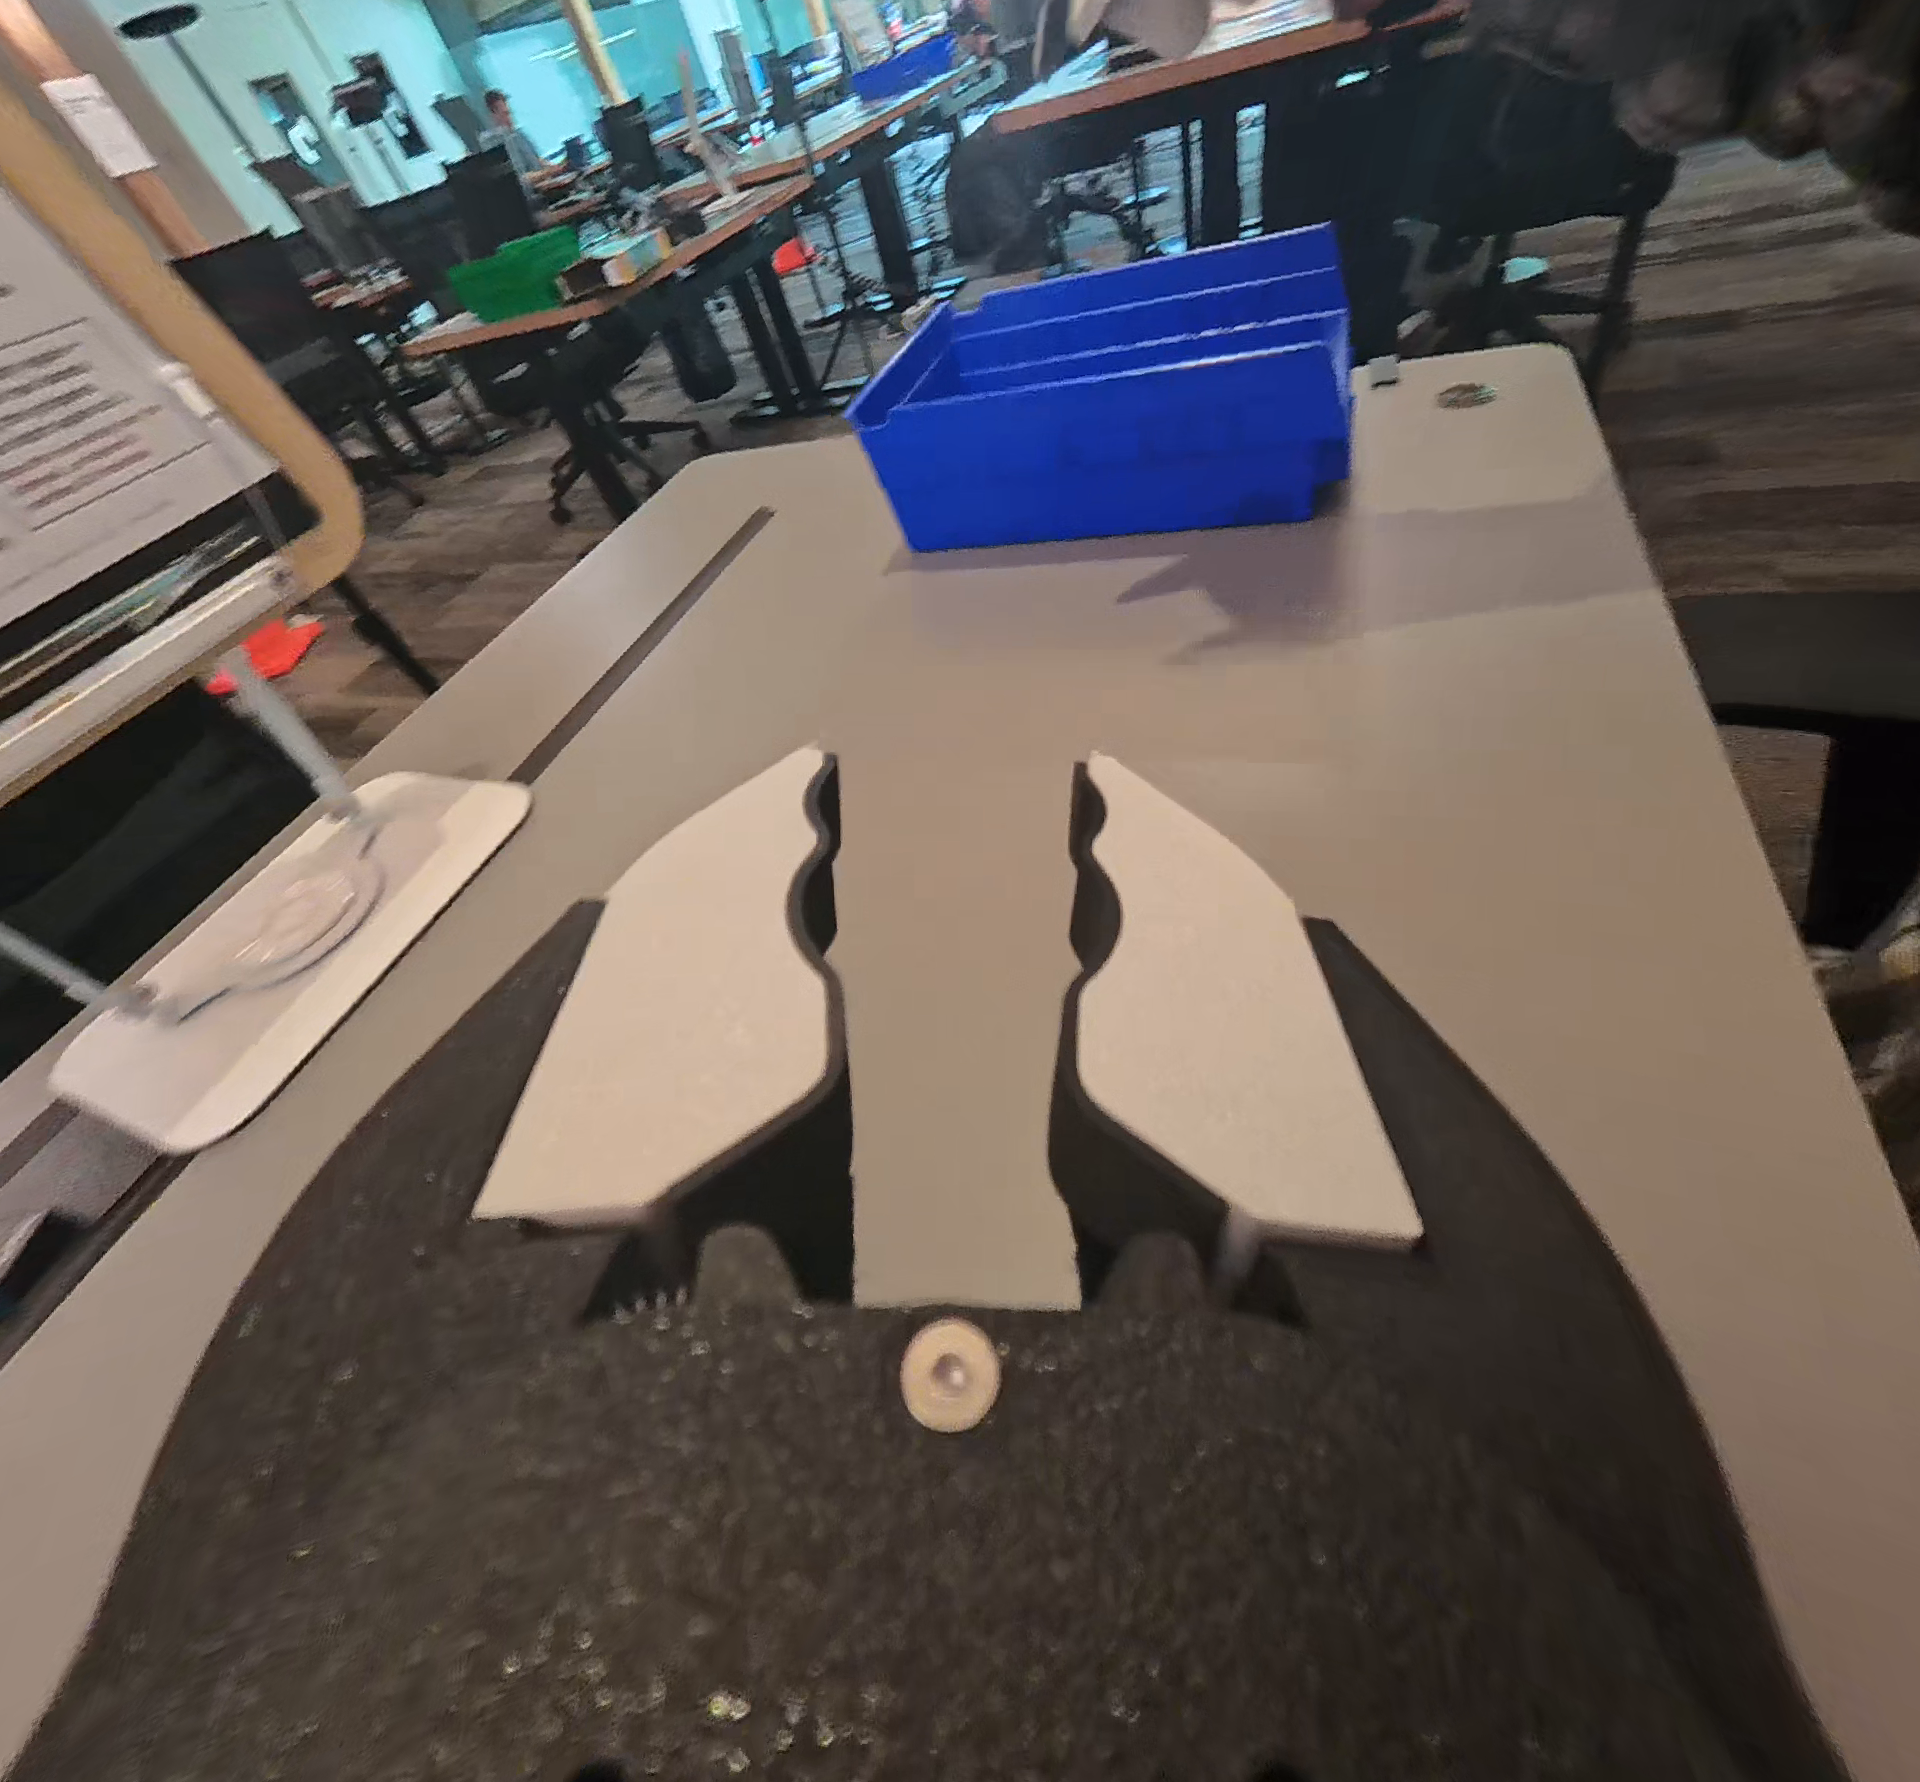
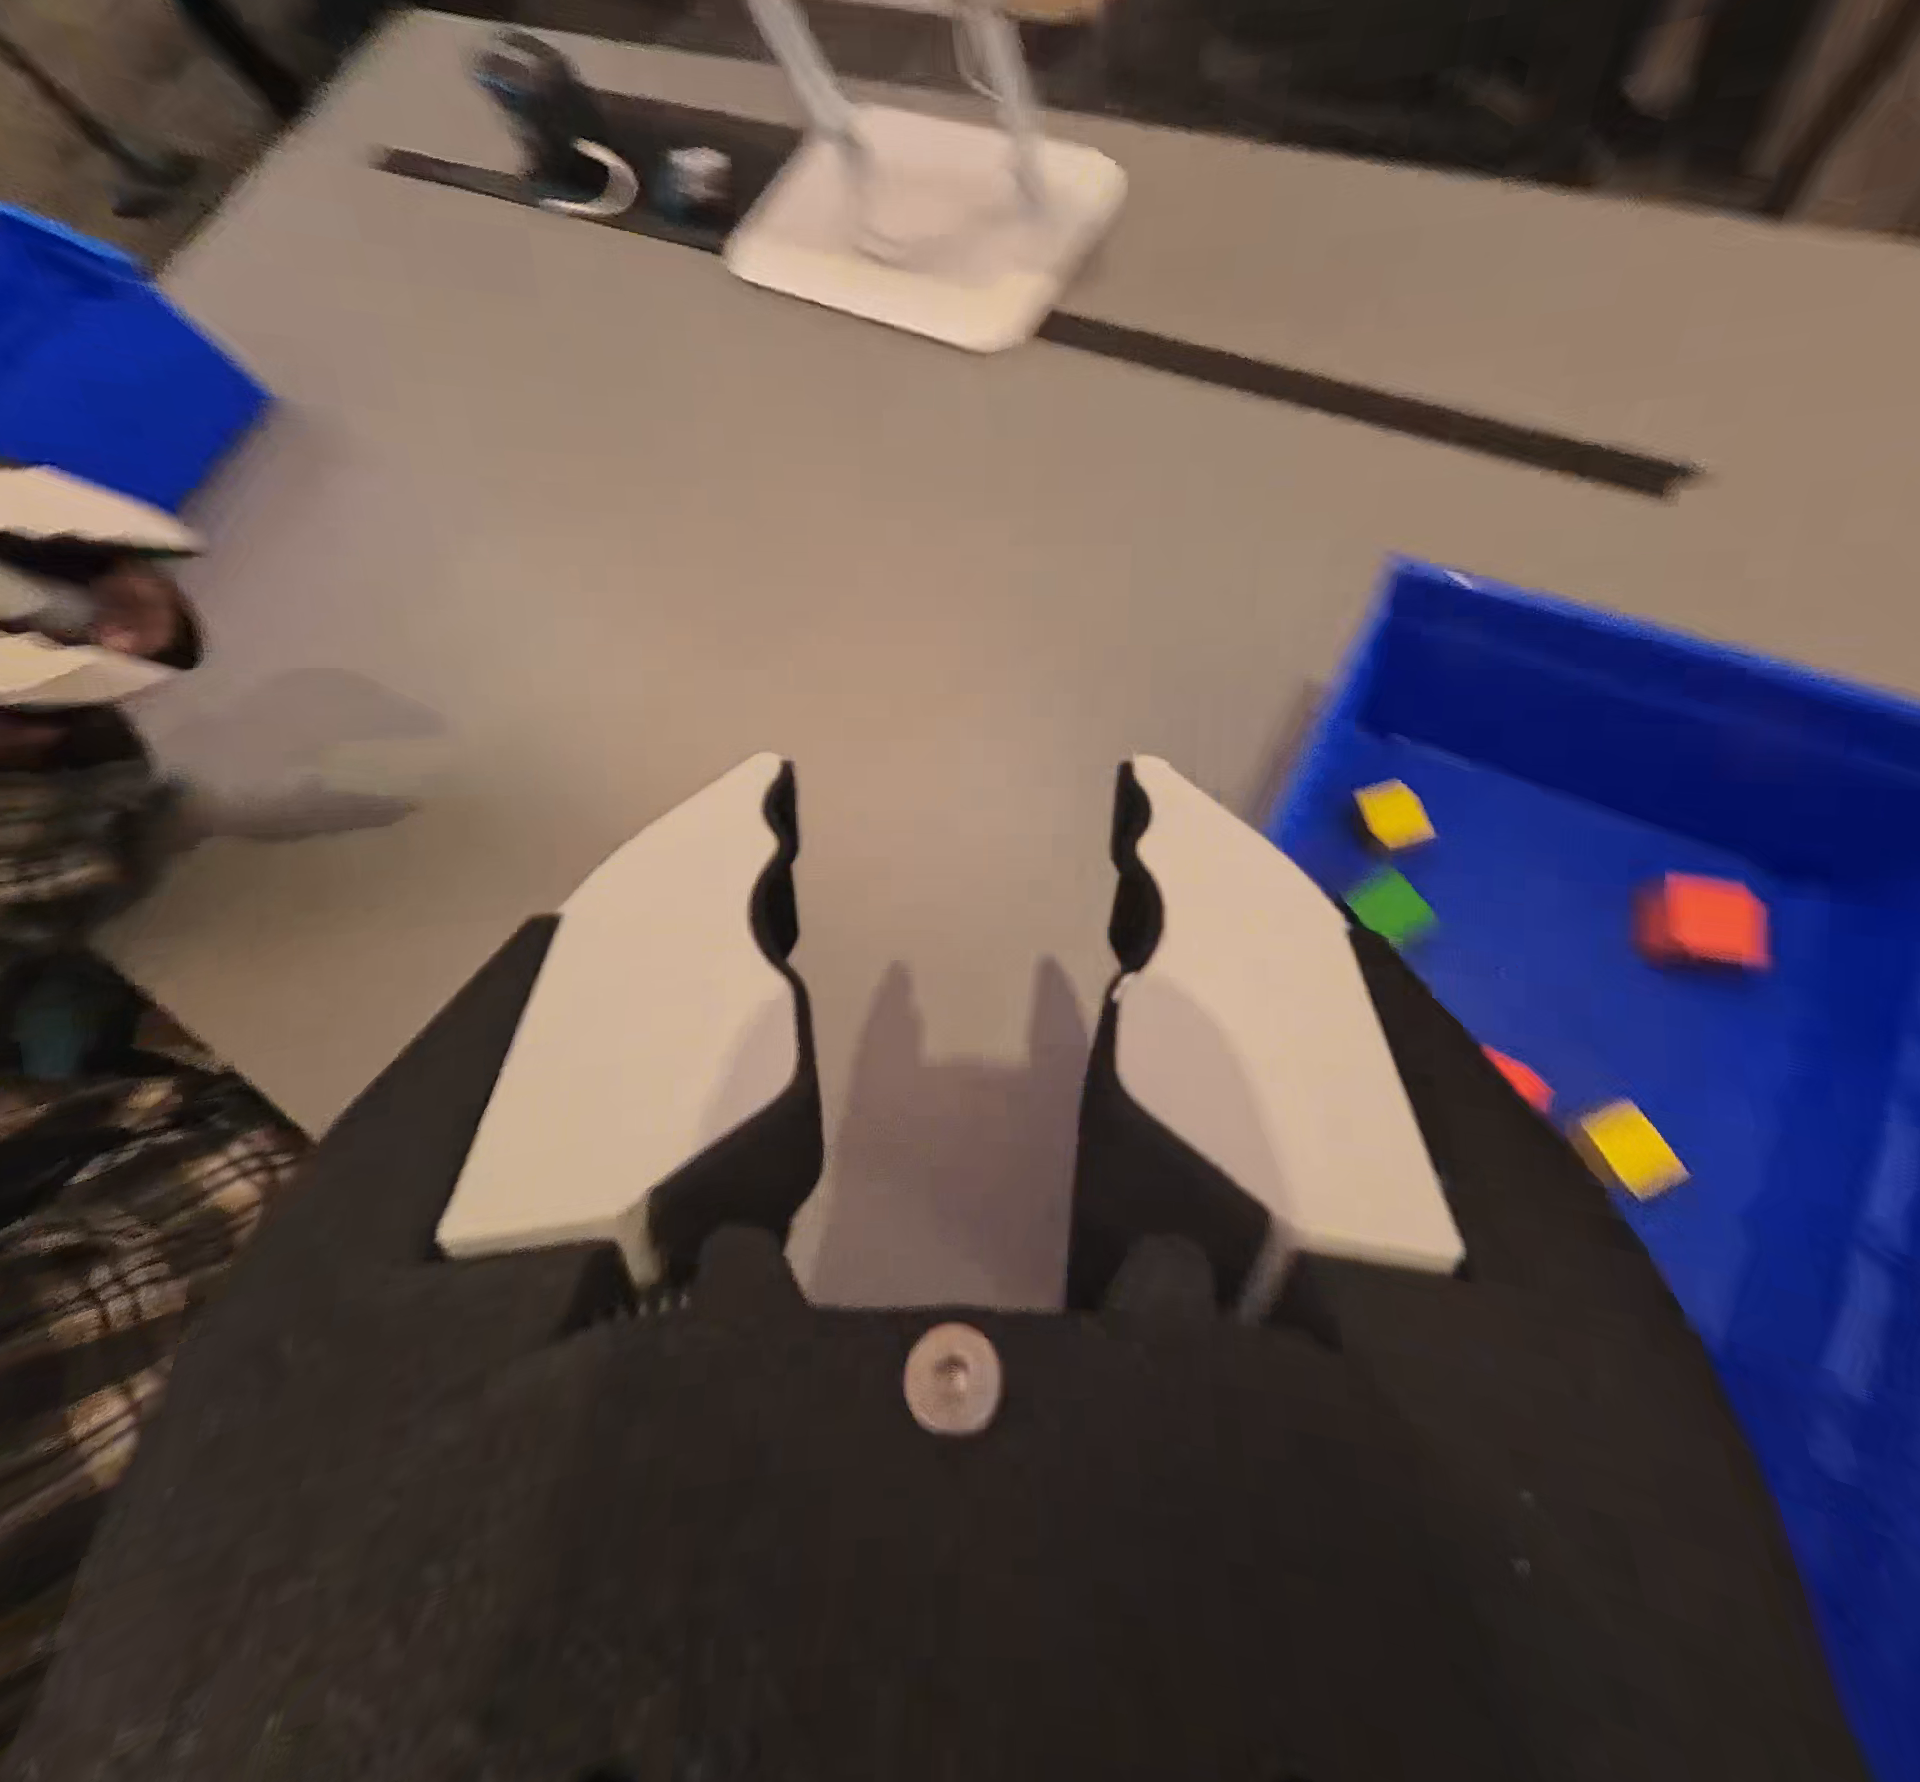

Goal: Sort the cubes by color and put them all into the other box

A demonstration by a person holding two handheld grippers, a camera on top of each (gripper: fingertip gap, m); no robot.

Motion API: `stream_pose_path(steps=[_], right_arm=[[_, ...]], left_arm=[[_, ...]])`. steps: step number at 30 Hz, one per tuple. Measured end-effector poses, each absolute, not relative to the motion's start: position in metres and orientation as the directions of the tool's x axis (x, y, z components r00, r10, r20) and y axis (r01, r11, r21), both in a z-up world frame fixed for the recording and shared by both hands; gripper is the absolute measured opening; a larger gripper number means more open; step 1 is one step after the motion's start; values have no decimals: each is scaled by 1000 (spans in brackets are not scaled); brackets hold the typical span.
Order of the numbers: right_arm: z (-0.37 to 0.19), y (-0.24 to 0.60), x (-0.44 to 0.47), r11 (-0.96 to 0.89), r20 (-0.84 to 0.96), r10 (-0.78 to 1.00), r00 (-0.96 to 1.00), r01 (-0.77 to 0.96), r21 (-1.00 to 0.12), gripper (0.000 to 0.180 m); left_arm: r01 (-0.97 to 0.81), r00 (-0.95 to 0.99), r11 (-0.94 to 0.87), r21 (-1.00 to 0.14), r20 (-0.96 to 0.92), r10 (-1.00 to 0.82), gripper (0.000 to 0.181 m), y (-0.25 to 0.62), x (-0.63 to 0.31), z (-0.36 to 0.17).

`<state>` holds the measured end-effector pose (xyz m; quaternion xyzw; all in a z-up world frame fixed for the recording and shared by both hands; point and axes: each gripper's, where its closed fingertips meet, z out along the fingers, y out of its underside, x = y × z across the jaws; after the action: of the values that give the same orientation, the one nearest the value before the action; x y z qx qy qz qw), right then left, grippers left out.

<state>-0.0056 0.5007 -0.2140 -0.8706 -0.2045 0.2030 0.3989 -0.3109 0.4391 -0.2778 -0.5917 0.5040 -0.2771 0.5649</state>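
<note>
In the left wrist view my left gripper [image 1: 954,771] is open and empty above the grey table [image 1: 1299,797]. A blue box [image 1: 1112,444] stands ahead of it at the far end; its inside is hidden. In the right wrist view my right gripper [image 2: 951,776] is open and empty over the bare table. To its right stands a second blue box [image 2: 1662,724] holding loose cubes: two yellow cubes [image 2: 1392,813] [image 2: 1626,1148], a green cube [image 2: 1390,904], a red cube [image 2: 1709,922] and another red cube [image 2: 1519,1078] partly hidden by my finger. The left gripper [image 2: 94,589] shows blurred at the left edge.
A white stand base [image 2: 935,246] with clear legs sits by a dark slot [image 2: 1351,402] in the table; it also shows in the left wrist view [image 1: 291,953]. A corner of the other blue box [image 2: 104,361] shows at left. Small dark objects [image 2: 566,132] lie near the slot. Desks and chairs stand beyond.
</note>
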Motion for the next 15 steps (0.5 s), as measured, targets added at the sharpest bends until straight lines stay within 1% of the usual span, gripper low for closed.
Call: stream_pose_path(steps=[1, 3, 6, 9, 11, 13, 15], right_arm=[[-213, 498, -29, -560, -196, 570, 798, 203, -803, 62], [-217, 493, -78, -494, -227, 671, 706, 198, -846, 62], [-237, 488, -143, -453, -297, 773, 561, 159, -877, 67], [-260, 488, -190, -414, -315, 825, 468, 123, -902, 70], [-274, 490, -212, -388, -315, 844, 434, 88, -917, 70], [-287, 490, -229, -397, -340, 849, 405, 62, -916, 71], [-297, 488, -243, -423, -378, 845, 379, 40, -905, 71]], left_arm=[[-296, 360, 135, -946, -241, -901, 42, 443, -320, -278], [-308, 403, 95, -947, -220, -889, 44, 449, -339, -276], [-323, 450, 51, -945, -201, -870, 48, 451, -366, -270], [-360, 491, 59, -931, -243, -836, 50, 444, -398, -253], [-423, 521, 62, -904, -299, -799, 54, 439, -427, -240], [-505, 562, 24, -863, -350, -750, 59, 435, -468, -229], [-566, 610, -61, -822, -368, -701, 61, 431, -517, -223]])
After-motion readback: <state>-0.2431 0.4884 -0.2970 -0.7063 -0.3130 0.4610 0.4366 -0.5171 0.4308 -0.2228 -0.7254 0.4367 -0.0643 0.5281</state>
